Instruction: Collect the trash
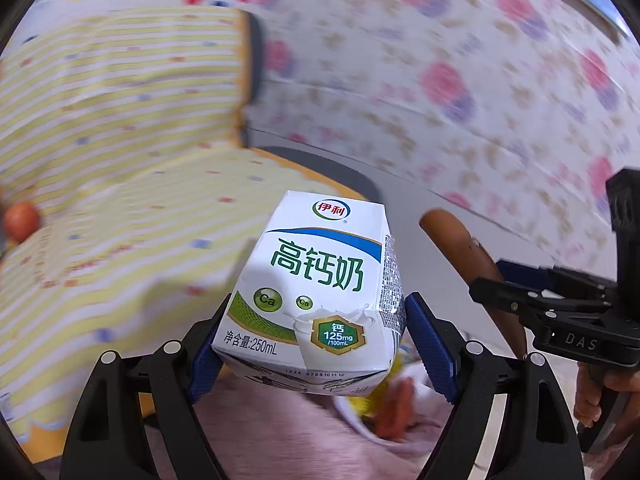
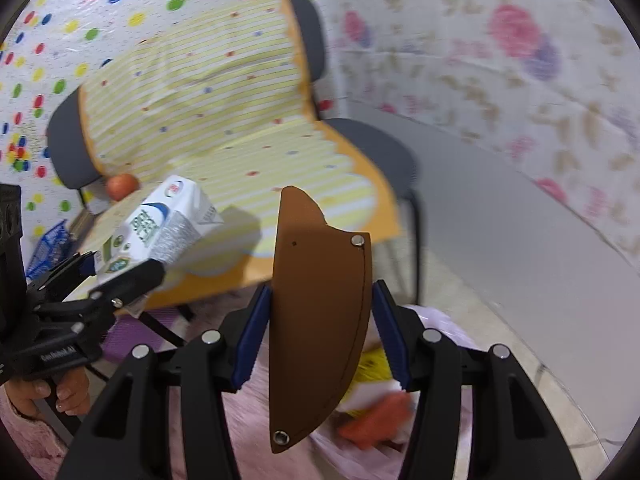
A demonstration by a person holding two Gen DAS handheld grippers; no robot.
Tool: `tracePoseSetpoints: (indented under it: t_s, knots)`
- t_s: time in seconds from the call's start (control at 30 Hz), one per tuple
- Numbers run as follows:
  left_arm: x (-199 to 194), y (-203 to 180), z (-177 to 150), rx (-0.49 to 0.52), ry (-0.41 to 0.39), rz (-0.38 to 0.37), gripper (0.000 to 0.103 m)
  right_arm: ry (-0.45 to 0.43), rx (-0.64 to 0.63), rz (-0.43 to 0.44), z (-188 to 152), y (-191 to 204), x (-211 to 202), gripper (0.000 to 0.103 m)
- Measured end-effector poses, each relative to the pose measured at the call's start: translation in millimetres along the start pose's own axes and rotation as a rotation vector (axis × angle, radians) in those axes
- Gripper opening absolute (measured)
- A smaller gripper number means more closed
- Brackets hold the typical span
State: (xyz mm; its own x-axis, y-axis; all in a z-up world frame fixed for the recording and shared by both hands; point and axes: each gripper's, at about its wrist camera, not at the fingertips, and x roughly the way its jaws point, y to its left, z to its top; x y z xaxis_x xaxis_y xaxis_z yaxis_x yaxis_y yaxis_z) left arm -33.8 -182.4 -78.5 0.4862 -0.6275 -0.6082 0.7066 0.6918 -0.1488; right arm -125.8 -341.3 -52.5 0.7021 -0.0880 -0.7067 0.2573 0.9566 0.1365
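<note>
My left gripper [image 1: 320,304] is shut on a white milk carton [image 1: 312,288] with green lettering, its blue pads pressing both sides. The carton [image 2: 160,228] and the left gripper [image 2: 120,272] also show at the left of the right wrist view, above the chair seat. My right gripper [image 2: 322,290] is shut on a brown leather knife sheath [image 2: 320,320], which stands upright between the pads. In the left wrist view, the sheath [image 1: 460,248] and the right gripper [image 1: 500,280] are at the right. Both are held above a pink bag [image 2: 248,420].
A chair [image 2: 360,136] draped in a yellow striped cloth [image 2: 240,128] stands ahead, with an orange-red round thing [image 2: 122,186] on the seat. Yellow and orange scraps [image 2: 376,420] lie in the pink bag. A blue basket [image 2: 52,244] sits at the left. Patterned sheets cover the walls.
</note>
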Motion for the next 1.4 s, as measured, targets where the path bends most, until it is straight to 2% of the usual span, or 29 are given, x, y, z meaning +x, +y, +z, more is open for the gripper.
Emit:
tracePoseSetpoints:
  t_s: [0.07,0.2,0.43,0.53,0.57,0.73,0.9,1.07,1.2,1.4]
  knots:
    - [13.5,-24.5,-3.1,0.040,0.025,-0.054,0.082,-0.005,0.009,-0.053,-10.4,-11.5,-11.4,0.052]
    - [39.0,-59.8,-6.2,0.101,0.066,-0.107,0.082,0.002,0.059,-0.123,-30.1,-39.8,-25.0,0.052]
    - [69.0,-75.3,-0.1,0.089,0.092,-0.142,0.084,-0.007,0.152,-0.164,-36.8,-77.5,-19.5,0.052]
    - [71.2,-75.1,-1.8,0.080,0.087,-0.136,0.089,-0.007,0.198,-0.165,-38.9,-91.4,-14.5,0.069]
    - [70.7,-73.3,-1.8,0.076,0.088,-0.136,0.089,-0.013,0.211,-0.161,-39.8,-94.2,-15.0,0.069]
    - [67.7,-65.7,-7.0,0.060,0.099,-0.084,0.089,-0.020,0.231,-0.167,-39.7,-102.1,-19.5,0.069]
    - [57.7,-62.5,-13.9,0.068,0.107,-0.039,0.089,-0.021,0.213,-0.157,-35.8,-93.4,-23.3,0.070]
    - [34.9,-55.1,-11.7,0.076,0.098,0.024,0.090,-0.030,0.169,-0.139,-28.1,-74.9,-30.4,0.082]
    - [9.4,-42.0,-3.3,0.069,0.085,0.117,0.091,-0.058,0.126,-0.119,-18.1,-54.0,-39.6,0.096]
    - [-22.9,-11.6,3.3,-0.006,0.080,0.172,0.093,-0.080,0.069,-0.076,-2.5,-22.3,-42.9,0.097]
